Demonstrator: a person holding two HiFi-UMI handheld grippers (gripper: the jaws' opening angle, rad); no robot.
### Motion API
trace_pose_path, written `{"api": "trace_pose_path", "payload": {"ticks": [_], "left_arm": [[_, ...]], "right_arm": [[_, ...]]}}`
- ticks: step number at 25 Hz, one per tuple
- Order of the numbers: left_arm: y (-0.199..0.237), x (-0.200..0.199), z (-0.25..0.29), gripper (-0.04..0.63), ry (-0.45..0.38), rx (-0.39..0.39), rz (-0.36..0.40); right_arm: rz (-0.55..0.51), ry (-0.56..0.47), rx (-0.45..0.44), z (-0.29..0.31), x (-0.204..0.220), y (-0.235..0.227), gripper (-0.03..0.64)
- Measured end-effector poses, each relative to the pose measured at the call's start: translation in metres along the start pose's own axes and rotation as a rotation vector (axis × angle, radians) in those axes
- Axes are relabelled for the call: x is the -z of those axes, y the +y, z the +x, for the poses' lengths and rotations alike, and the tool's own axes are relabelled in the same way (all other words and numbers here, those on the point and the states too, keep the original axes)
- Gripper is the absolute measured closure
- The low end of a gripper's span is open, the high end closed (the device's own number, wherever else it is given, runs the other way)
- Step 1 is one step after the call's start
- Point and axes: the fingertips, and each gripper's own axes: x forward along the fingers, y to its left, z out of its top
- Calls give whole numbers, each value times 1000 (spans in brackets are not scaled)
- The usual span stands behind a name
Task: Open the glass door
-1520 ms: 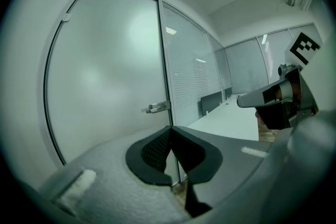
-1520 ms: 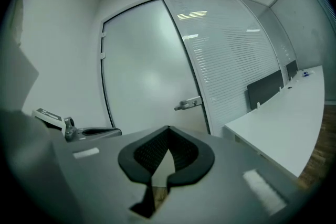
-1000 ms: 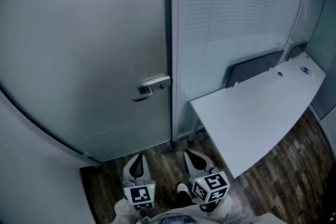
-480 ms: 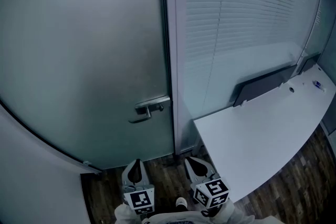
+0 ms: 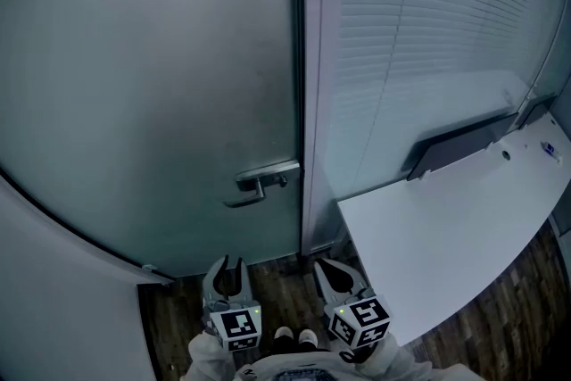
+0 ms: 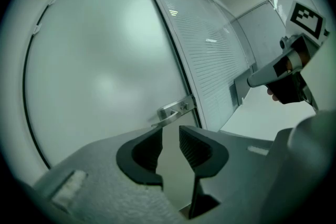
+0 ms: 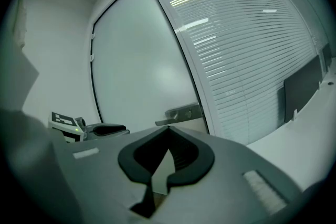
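The frosted glass door stands closed, its metal lever handle at the right edge beside the frame. My left gripper hangs low in front of the door, below and short of the handle; its jaws are opening, with nothing between them. From the left gripper view the handle shows just above the parted left gripper. My right gripper is beside it, shut and empty. The right gripper view has the handle ahead of the shut right gripper and the left gripper at the left.
A glass partition with blinds runs right of the door frame. A white desk with a dark panel along its back juts in at the right. A white wall closes the left. Dark wood floor lies below.
Both grippers have moved closer to the door, and the handle now sits nearer above them. The left gripper's jaws, shut before, have parted.
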Motion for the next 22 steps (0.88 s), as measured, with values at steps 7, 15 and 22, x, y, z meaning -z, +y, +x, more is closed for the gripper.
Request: {"api": "trace_pose_path", "payload": {"ticks": [7, 15, 22], "left_arm": [[10, 17, 38, 417, 52, 42, 222], [31, 35, 83, 382, 88, 16, 458], [38, 29, 120, 383, 20, -31, 646]], "right_arm": [[11, -3, 38, 10, -4, -7, 612], [14, -9, 121, 0, -6, -24, 612], [12, -15, 195, -17, -7, -34, 612]]}}
